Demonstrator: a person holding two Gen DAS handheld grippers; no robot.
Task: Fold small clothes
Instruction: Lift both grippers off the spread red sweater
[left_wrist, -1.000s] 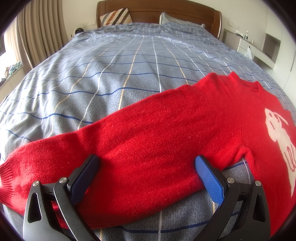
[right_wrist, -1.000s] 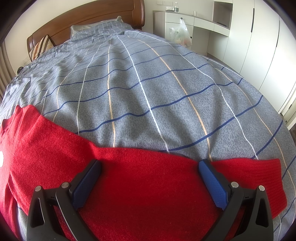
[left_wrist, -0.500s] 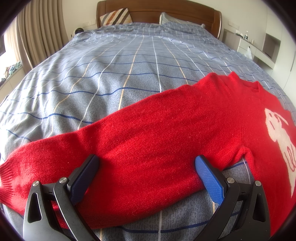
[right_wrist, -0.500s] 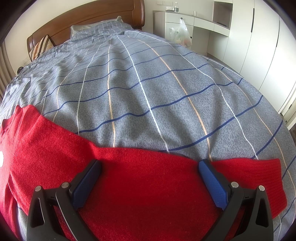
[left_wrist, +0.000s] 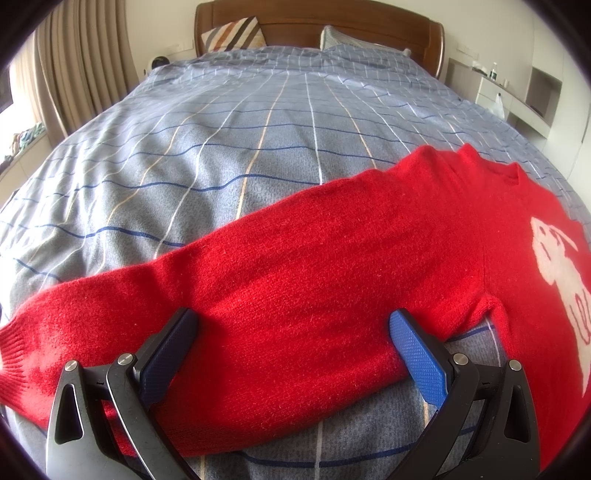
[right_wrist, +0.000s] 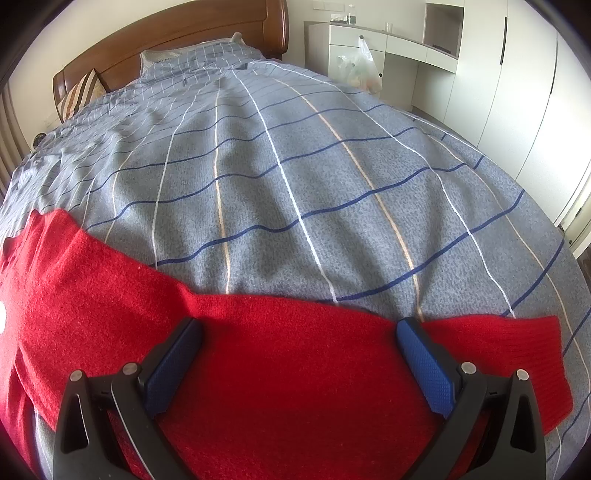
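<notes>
A fuzzy red knitted sweater (left_wrist: 332, 266) with a white motif on its chest lies flat, face up, near the bed's near edge, both long sleeves spread out sideways

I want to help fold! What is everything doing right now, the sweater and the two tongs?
red sweater: lying flat on the bed, unfolded, both sleeves stretched out sideways.
left tongs: open, straddling the left sleeve.
right tongs: open, straddling the right sleeve near its cuff.
bedspread: spread out, slightly wrinkled.
</notes>
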